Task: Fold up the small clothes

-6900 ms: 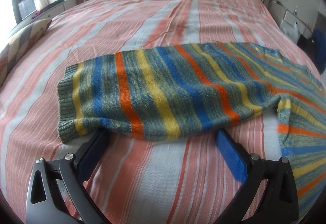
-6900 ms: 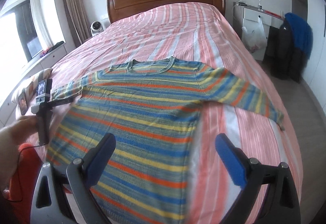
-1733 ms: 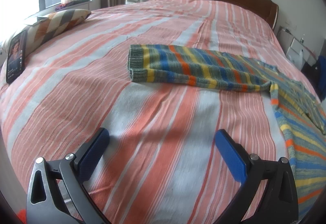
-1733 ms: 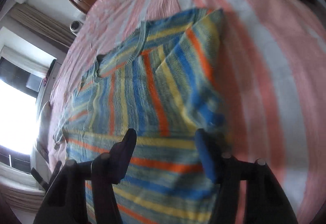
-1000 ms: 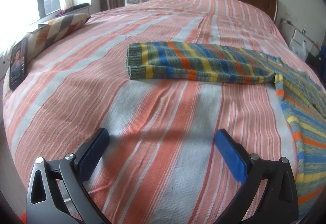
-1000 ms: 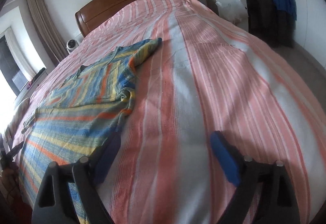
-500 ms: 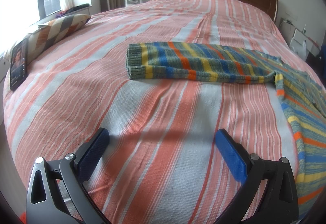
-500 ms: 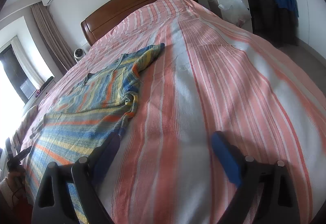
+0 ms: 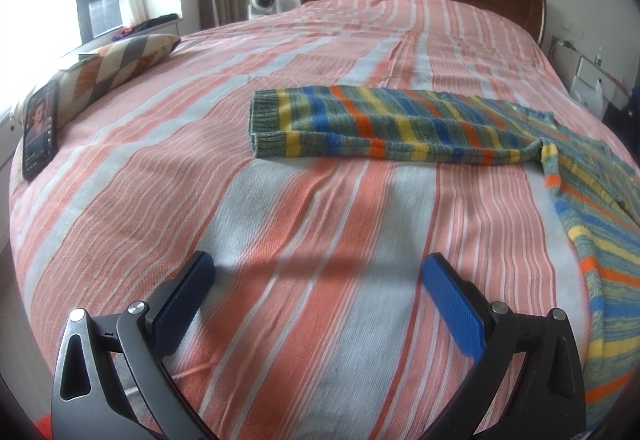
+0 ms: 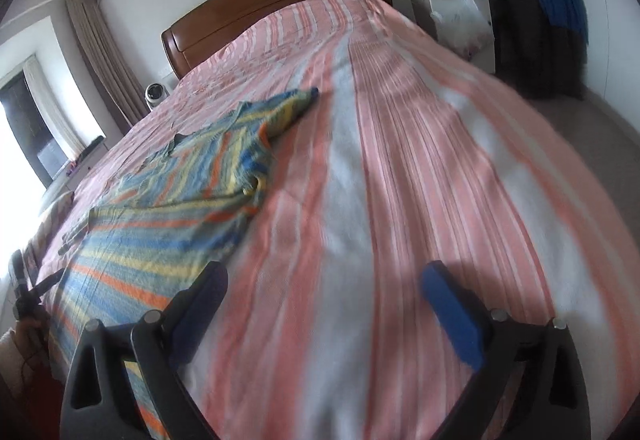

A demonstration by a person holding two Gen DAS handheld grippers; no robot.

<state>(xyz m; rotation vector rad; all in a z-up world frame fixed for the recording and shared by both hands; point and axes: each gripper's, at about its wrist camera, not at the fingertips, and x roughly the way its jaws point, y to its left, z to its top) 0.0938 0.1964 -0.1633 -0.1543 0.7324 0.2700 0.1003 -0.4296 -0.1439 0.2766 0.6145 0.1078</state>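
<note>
A striped knitted sweater (image 9: 400, 127) lay on a bed with a pink-and-white striped bedspread (image 9: 280, 224). One sleeve stretched flat across the bed; the other (image 10: 288, 107) was folded in over the body. The left gripper (image 9: 320, 280) hovered above bare bedspread, jaws wide apart and empty. The right gripper (image 10: 320, 288), beside the sweater's hem, was opening, nothing between its jaws.

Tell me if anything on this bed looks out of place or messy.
The striped sweater lies lopsided: one sleeve stretches flat across the bedspread, the other side is folded in and bunched. A phone stands propped against the pillow at the bed's edge.
</note>
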